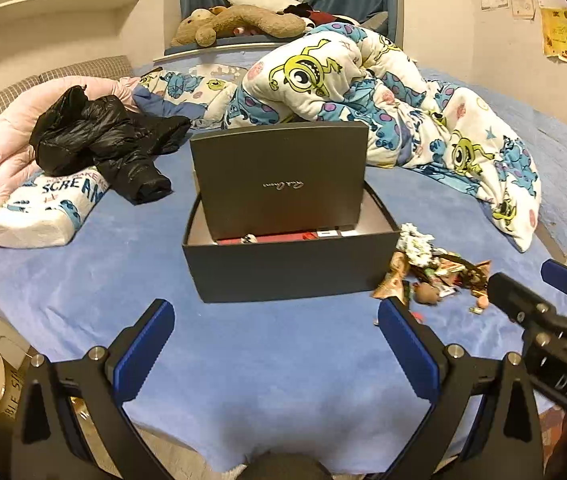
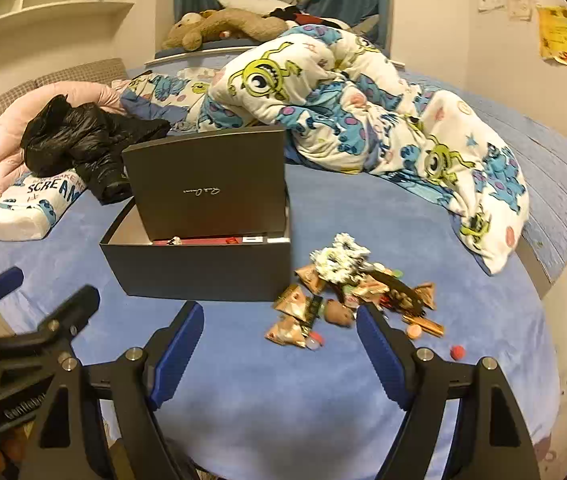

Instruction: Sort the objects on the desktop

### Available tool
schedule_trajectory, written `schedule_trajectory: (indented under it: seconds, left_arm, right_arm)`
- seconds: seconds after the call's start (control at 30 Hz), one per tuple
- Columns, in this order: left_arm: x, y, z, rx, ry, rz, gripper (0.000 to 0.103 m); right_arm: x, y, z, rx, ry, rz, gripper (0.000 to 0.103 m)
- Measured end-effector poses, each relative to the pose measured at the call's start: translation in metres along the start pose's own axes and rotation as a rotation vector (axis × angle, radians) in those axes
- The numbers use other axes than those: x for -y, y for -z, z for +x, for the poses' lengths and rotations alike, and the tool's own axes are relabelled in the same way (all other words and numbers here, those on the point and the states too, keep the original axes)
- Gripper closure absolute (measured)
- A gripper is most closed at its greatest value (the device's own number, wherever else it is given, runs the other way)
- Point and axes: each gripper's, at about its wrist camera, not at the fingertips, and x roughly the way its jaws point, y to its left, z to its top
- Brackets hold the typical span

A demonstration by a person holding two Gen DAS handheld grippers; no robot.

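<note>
Bedroom scene: a bed with a blue sheet [image 2: 243, 400] serves as the work surface, with a cartoon-print duvet [image 2: 363, 120] bunched at the back and a black jacket [image 2: 83, 140] to the left. A dark grey box [image 2: 203, 272] sits open in the middle of the sheet, its lid [image 2: 207, 188] standing upright inside it against the back wall; a few small items already lie in the bottom. Just right of the box is a loose pile of small objects [image 2: 347, 300]: snack packets, a white frilly scrunchie, a brown lump and a small red ball apart from the rest, though the smaller pieces are too blurred to name with certainty.

Both tools hover low over the sheet, each with its blue-padded jaws spread wide and holding nothing. The right tool [image 2: 279, 336] points at the near edge of the pile; the left tool [image 1: 275, 332] faces the box front.

Risks from here: the soft sheet may sag under a descending tool, so packets slide or tip away. Crinkly packets overlap, so one pinch could lift two or drag neighbours. The propped lid could topple if bumped during a drop
</note>
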Motion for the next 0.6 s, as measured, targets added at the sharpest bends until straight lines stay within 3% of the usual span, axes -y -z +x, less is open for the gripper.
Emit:
schedule_trajectory:
  seconds: [0.23,0.6]
  left_arm:
    - [0.003,-0.002,-0.015,0.011,0.0,-0.017,0.0]
    - [-0.002,-0.006,-0.02,0.021,0.008,-0.03,0.0]
  right_arm:
    - [0.02,0.007,-0.016,0.008,0.008,0.041,0.022]
    - [0.021,0.009,-0.018,0.015,0.007,0.045,0.022]
